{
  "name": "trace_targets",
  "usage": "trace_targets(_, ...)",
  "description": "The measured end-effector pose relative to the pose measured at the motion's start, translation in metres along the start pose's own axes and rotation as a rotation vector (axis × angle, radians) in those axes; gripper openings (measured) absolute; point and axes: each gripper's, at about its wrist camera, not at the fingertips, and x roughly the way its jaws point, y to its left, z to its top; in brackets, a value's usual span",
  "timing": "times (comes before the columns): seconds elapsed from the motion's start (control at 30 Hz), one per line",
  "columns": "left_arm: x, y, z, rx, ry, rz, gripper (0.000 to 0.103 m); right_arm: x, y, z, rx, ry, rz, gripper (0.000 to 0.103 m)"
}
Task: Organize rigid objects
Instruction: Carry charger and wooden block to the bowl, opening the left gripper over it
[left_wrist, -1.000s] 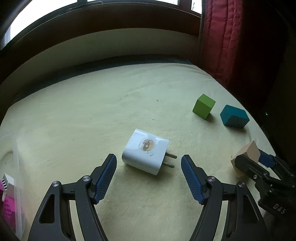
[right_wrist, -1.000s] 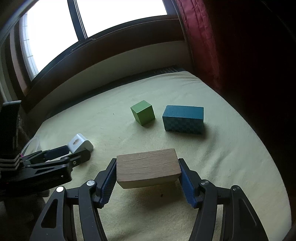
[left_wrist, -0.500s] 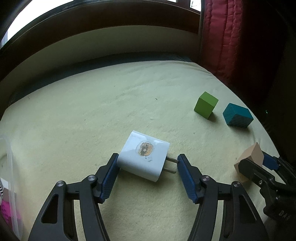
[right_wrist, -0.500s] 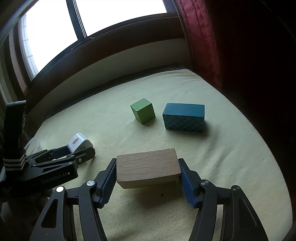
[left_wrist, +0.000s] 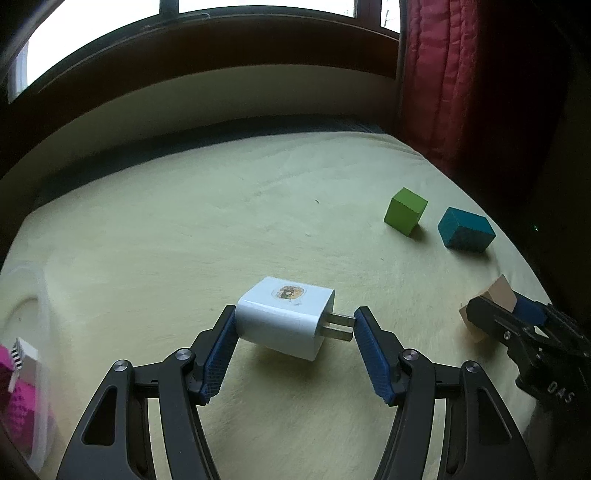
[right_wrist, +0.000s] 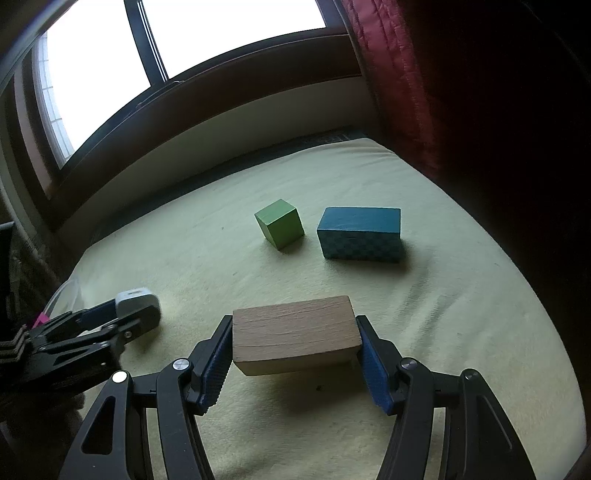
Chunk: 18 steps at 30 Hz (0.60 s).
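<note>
A white plug-in charger (left_wrist: 284, 314) with a round sticker on top sits between the blue pads of my left gripper (left_wrist: 295, 325), which is shut on it: one pad on its body, the other on the prong tips. It hangs just above the pale green blanket (left_wrist: 184, 240) and casts a shadow. In the right wrist view my right gripper (right_wrist: 294, 345) is shut on a plain wooden block (right_wrist: 295, 325), held a little above the blanket. A green cube (right_wrist: 280, 223) and a teal block (right_wrist: 360, 234) lie side by side farther back, apart from both grippers.
A clear plastic box (left_wrist: 40, 332) holding a pink item (left_wrist: 18, 402) stands at the left edge of the blanket. A red curtain (left_wrist: 443, 92) hangs at the right, and a dark wooden window frame (left_wrist: 221, 55) runs along the back.
My left gripper moved forward around the charger and closed on it; the charger has turned slightly and come off the blanket. The right gripper keeps the wooden block in much the same place.
</note>
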Motion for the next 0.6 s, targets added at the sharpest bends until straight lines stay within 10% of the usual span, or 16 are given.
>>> trace_targets(0.6,-0.040,0.020,-0.019,-0.033,-0.037,0.063,0.064,-0.002,-0.006,0.002,0.013,-0.001,-0.044,0.066)
